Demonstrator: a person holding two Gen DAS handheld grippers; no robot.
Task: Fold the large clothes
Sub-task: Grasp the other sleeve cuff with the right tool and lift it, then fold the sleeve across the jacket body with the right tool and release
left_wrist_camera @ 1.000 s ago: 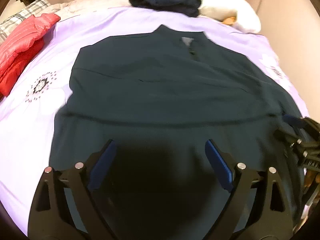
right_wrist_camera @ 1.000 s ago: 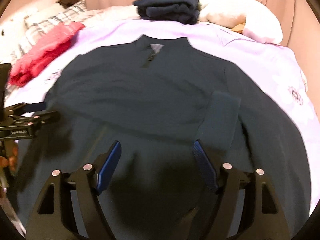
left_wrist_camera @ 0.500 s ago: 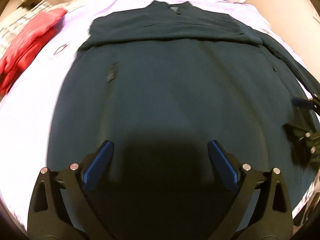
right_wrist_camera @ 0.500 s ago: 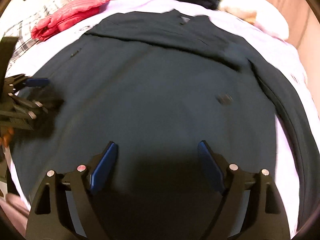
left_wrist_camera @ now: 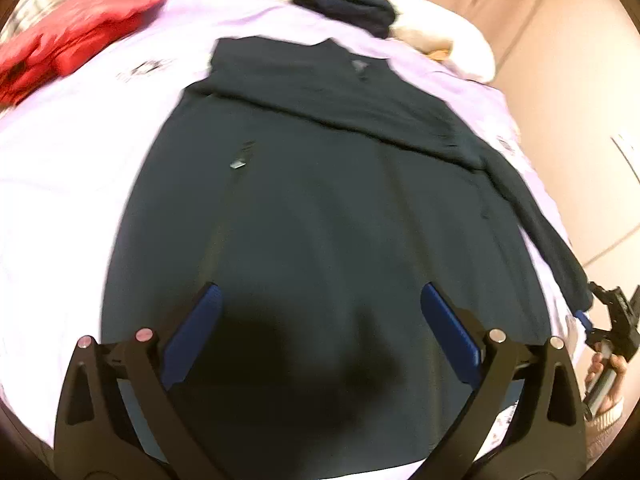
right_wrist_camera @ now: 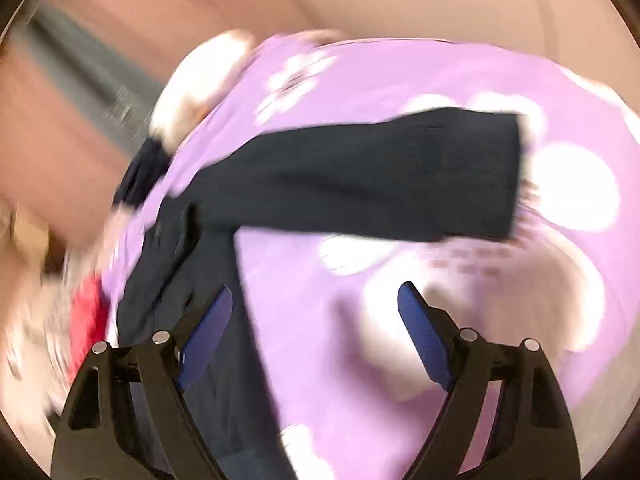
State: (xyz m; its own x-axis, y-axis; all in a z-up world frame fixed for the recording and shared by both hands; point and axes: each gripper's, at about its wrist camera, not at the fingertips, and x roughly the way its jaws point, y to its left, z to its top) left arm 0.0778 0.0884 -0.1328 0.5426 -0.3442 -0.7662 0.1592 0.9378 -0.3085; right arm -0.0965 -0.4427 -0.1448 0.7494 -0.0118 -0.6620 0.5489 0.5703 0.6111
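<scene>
A large dark navy zip jacket [left_wrist_camera: 320, 200] lies flat on the lilac flowered bedspread [left_wrist_camera: 80, 160], collar toward the far end. Its right sleeve [left_wrist_camera: 540, 220] stretches down the right side. My left gripper [left_wrist_camera: 318, 320] is open and empty, hovering over the jacket's lower body. My right gripper [right_wrist_camera: 316, 320] is open and empty over the bedspread [right_wrist_camera: 400, 72], facing the outstretched sleeve [right_wrist_camera: 360, 184], whose cuff lies to the right. The right gripper also shows at the right edge of the left wrist view [left_wrist_camera: 600, 320]. The right wrist view is blurred.
A red puffer jacket [left_wrist_camera: 72, 48] lies at the far left of the bed. A folded dark garment [left_wrist_camera: 344, 4] and a white pillow [left_wrist_camera: 452, 48] sit at the far end. A beige wall [left_wrist_camera: 560, 80] runs close along the bed's right side.
The right gripper has swung away from the jacket's body to the right, now facing the sleeve. The left gripper's view has shifted slightly over the jacket. Both stay open.
</scene>
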